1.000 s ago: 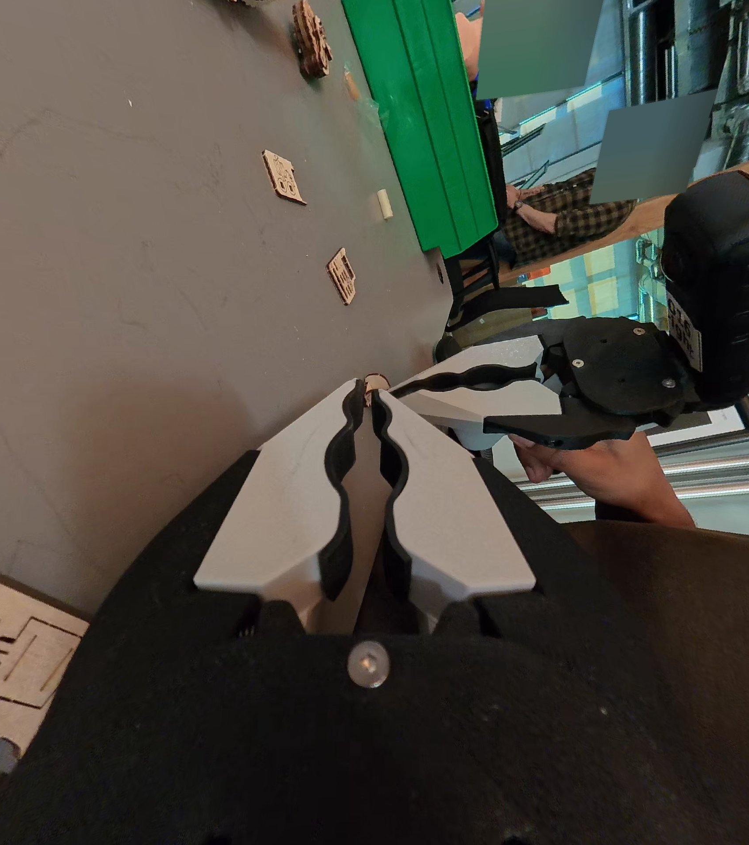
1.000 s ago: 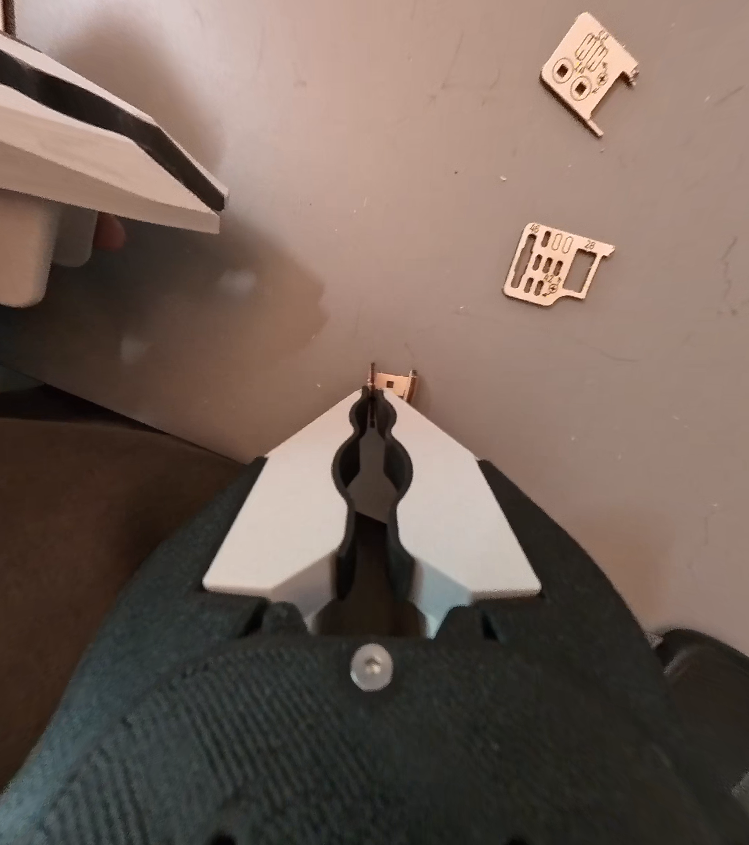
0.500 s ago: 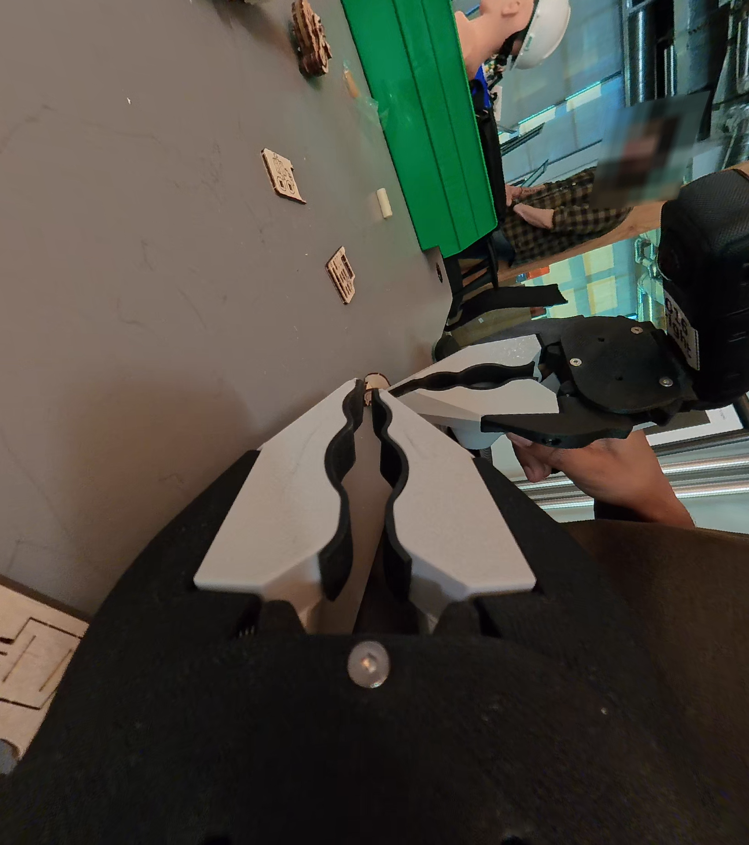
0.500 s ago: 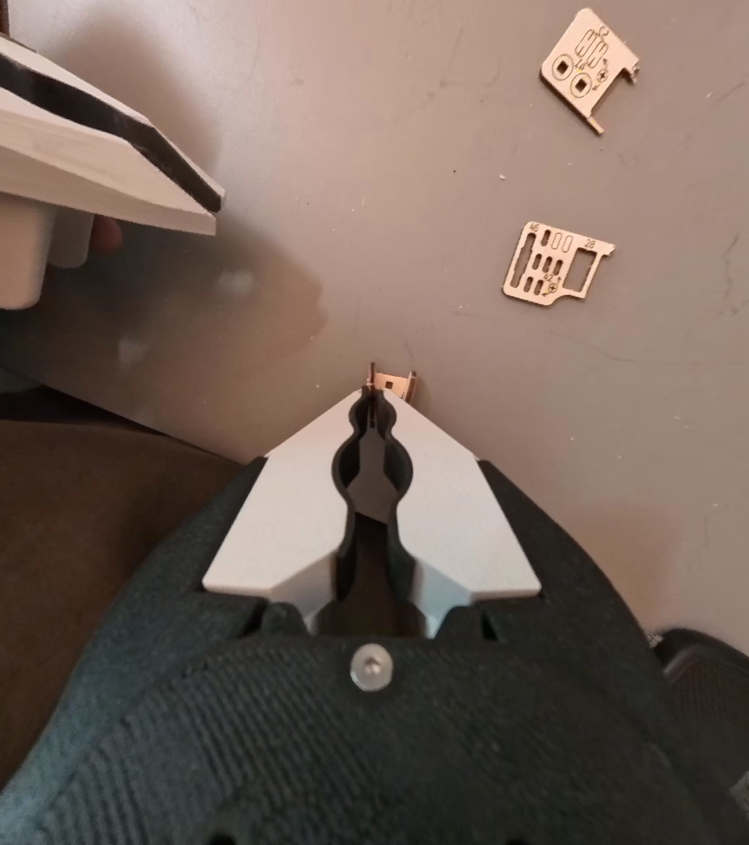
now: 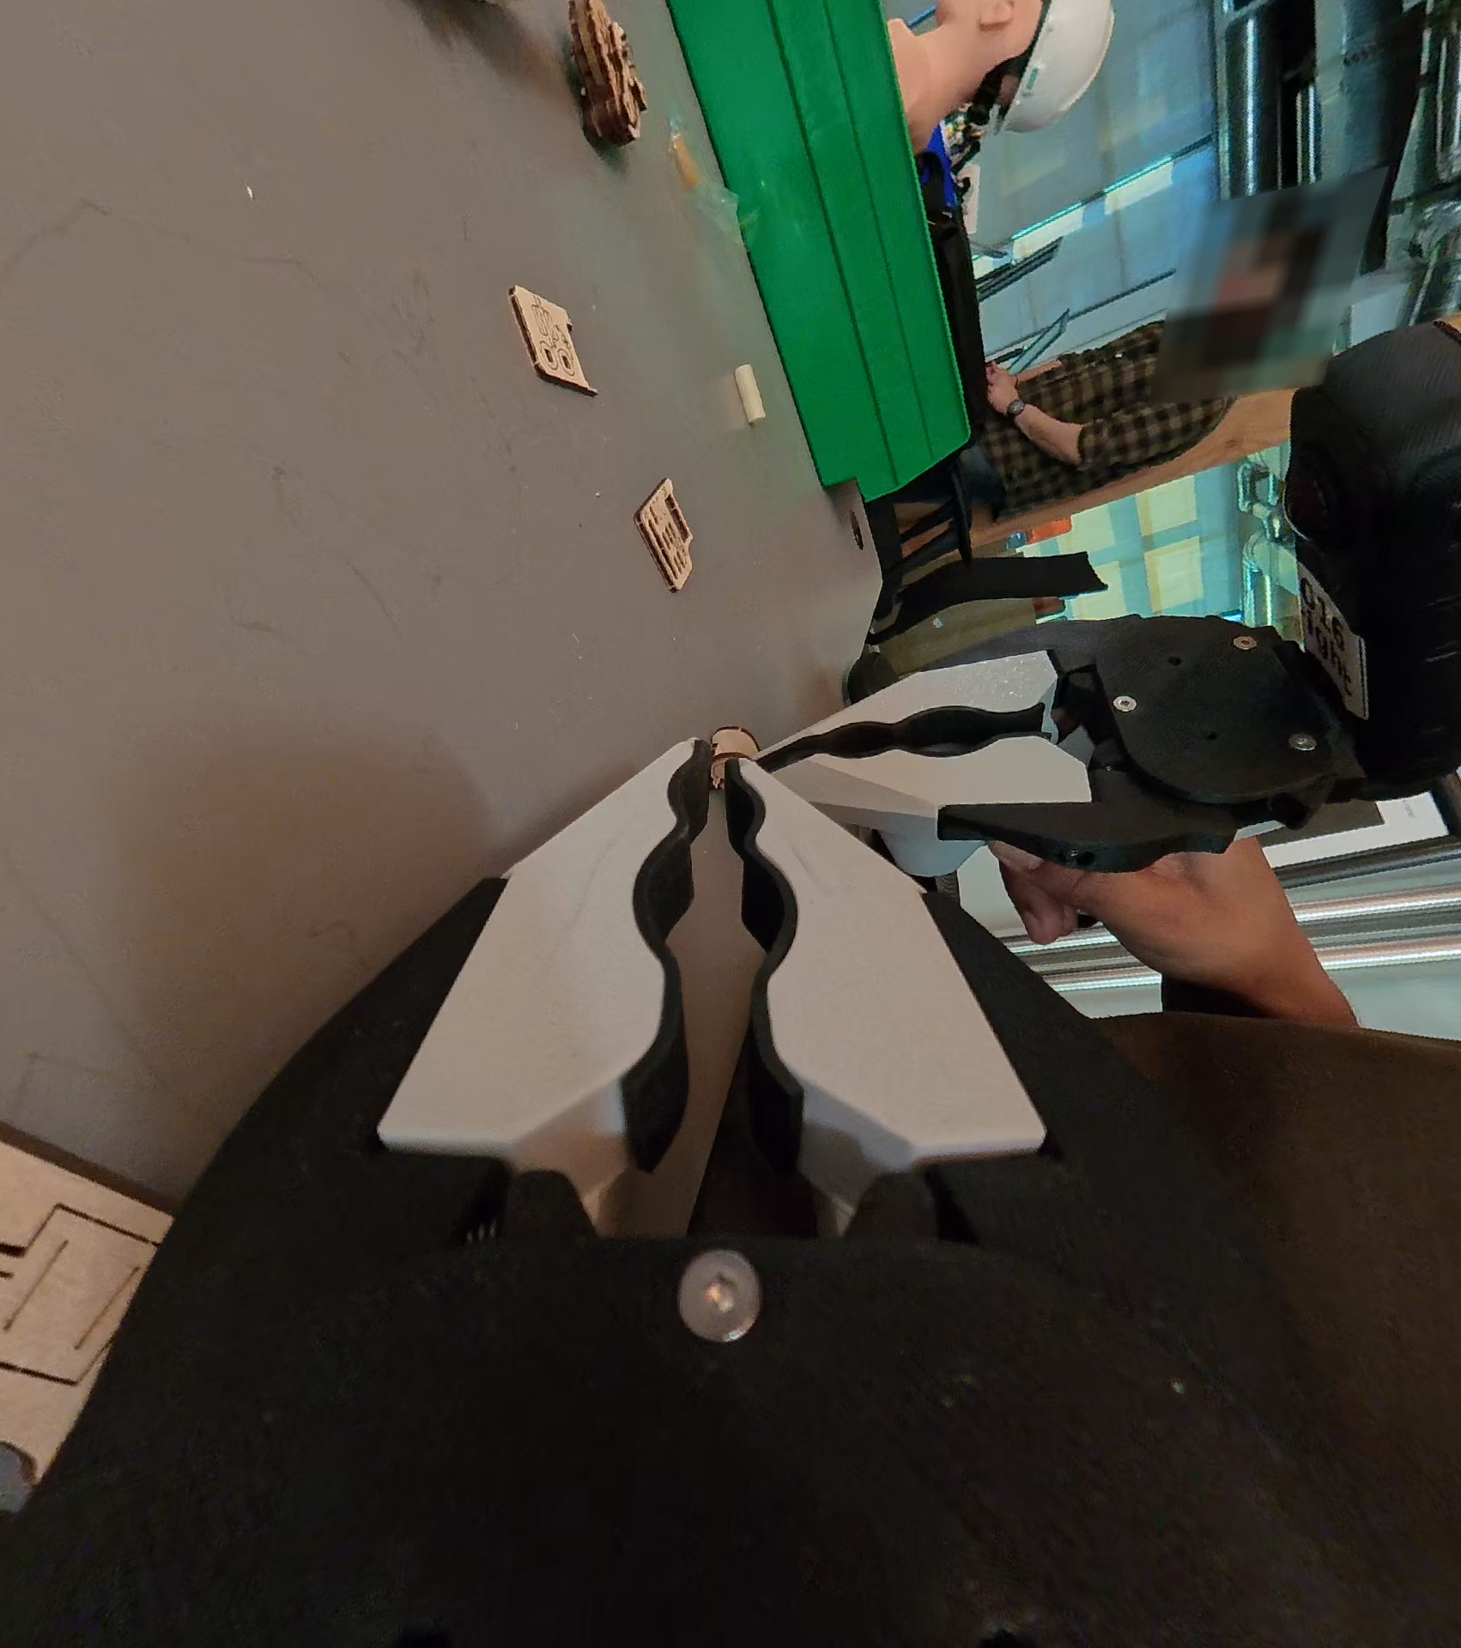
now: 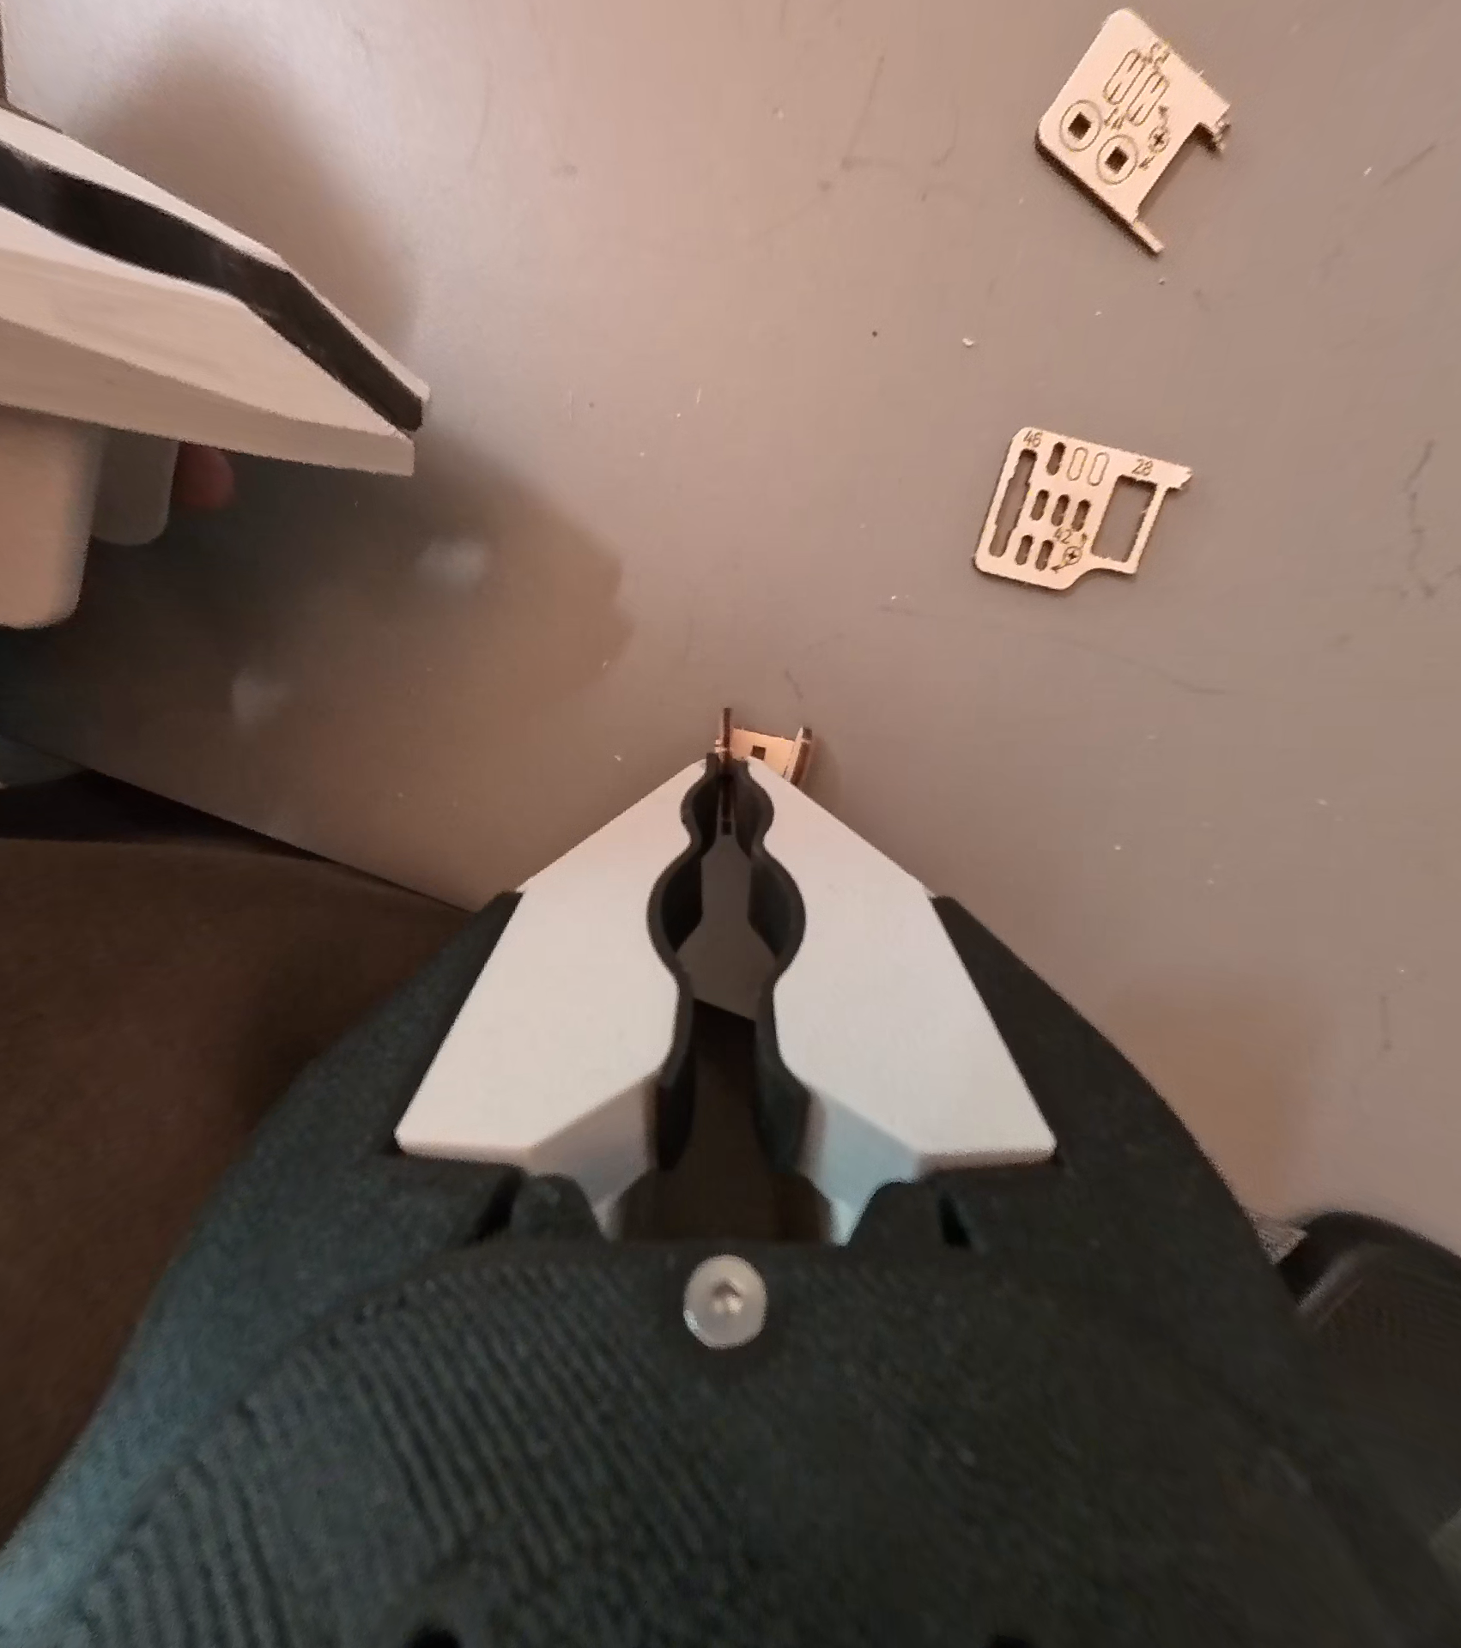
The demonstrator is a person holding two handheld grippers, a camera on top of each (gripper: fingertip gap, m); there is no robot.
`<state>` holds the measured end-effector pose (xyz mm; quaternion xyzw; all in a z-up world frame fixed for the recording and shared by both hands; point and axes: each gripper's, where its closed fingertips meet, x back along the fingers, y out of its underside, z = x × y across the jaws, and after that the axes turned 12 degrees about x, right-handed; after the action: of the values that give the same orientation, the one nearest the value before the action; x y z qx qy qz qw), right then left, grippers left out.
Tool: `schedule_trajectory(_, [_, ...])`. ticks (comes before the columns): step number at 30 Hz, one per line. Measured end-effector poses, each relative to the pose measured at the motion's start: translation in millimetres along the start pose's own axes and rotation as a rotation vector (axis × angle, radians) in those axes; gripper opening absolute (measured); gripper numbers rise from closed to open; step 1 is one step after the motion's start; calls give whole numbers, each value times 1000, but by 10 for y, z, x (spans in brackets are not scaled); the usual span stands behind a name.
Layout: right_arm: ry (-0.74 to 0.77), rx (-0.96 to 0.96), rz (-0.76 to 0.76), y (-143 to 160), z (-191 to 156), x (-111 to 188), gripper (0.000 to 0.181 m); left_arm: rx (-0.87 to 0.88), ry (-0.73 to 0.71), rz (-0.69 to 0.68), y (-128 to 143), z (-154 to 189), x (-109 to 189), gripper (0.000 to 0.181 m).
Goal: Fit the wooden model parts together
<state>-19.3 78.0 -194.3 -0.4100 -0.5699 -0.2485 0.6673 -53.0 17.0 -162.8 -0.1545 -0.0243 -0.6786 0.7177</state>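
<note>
My right gripper (image 6: 725,769) is shut on a small wooden part (image 6: 761,745), a thin plate with short upright tabs, held just above the grey table (image 6: 798,357). In the left wrist view this right gripper (image 5: 764,758) comes in from the right with the part (image 5: 731,740) at its tip. My left gripper (image 5: 716,771) points at that part from just short of it. Its jaws are closed to a thin slit and I see nothing in them. In the right wrist view the left gripper's fingers (image 6: 174,357) hang at the upper left, apart from the part.
Two flat wooden parts lie loose on the table (image 5: 263,624): one with round holes (image 6: 1128,116) (image 5: 553,343), one slotted (image 6: 1075,508) (image 5: 664,535). A wooden cut-out sheet (image 5: 13,1266) lies near me, a green box (image 5: 825,241) and a built wooden piece (image 5: 611,71) at the far edge.
</note>
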Motion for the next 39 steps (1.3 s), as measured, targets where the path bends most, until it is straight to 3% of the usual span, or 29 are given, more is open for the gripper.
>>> schedule_trajectory(1, [1, -6, 1, -1, 3, 1, 1, 0, 0, 0, 1, 0, 0, 1])
schedule_trajectory(39, [-4, 12, -4, 13, -21, 7, 1, 6, 3, -4, 3, 3, -1, 1])
